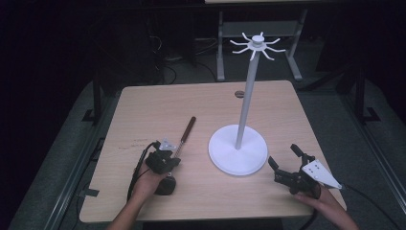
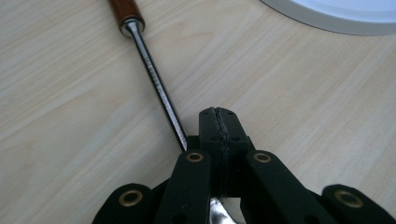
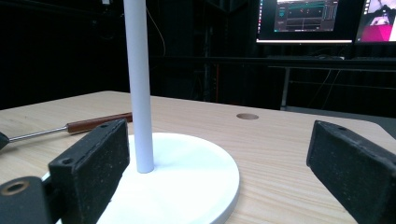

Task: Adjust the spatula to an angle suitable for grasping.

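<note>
Nearest the high camera, the left gripper (image 1: 165, 158) sits over the metal end of a wooden-handled utensil (image 1: 186, 134) lying left of the white stand (image 1: 238, 148); the right gripper (image 1: 286, 163) rests beside the stand's base, jaws spread. From the left gripper view, jaws are pressed together beside the utensil's shaft (image 2: 156, 84). From the right gripper view, the spread jaws frame the stand's pole (image 3: 138, 84).

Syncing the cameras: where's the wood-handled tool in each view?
High view: wood-handled tool left of centre, by left hand-held gripper.
Left gripper view: top left, shaft running down to the jaws.
Right gripper view: far left.
Shared landmark: white stand base.
</note>
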`<state>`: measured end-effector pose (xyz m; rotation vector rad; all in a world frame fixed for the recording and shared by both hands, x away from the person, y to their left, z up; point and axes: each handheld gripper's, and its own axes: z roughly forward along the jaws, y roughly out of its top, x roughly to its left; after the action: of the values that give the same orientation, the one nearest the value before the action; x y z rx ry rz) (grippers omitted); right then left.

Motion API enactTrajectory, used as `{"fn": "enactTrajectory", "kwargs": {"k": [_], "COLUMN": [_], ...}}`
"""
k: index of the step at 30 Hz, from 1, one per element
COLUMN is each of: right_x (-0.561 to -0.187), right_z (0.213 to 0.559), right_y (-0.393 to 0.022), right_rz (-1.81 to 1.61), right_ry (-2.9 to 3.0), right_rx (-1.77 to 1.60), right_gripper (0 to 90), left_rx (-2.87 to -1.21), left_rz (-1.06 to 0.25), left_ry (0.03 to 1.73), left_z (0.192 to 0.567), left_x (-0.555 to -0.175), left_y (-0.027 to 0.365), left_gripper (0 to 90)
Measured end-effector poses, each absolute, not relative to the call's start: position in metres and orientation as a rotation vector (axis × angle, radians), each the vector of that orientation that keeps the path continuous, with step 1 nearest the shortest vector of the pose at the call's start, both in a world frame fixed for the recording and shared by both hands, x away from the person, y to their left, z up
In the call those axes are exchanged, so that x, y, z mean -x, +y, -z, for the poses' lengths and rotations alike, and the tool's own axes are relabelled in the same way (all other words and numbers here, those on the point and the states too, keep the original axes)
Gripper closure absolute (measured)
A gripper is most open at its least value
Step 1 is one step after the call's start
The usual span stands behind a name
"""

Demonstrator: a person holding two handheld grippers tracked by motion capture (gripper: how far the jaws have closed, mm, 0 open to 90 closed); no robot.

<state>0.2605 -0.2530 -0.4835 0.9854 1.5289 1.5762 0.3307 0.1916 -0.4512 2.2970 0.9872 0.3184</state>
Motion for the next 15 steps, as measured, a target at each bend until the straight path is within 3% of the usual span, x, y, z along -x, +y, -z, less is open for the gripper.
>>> {"fn": "enactTrajectory", "kwargs": {"k": [15], "right_x": [-0.261], "right_z": [0.484], "right_y": [-0.253], "right_rz": [-1.577], "right_ry": [1.526], "right_rx": [-0.985], "right_gripper": [5.5], "left_rx": [-2.340], "left_rz": [-0.416], "left_ry": [1.042], "left_z": [0.448], "left_x": [-0.339], "left_y": [0.214], "left_gripper": [89.8]}}
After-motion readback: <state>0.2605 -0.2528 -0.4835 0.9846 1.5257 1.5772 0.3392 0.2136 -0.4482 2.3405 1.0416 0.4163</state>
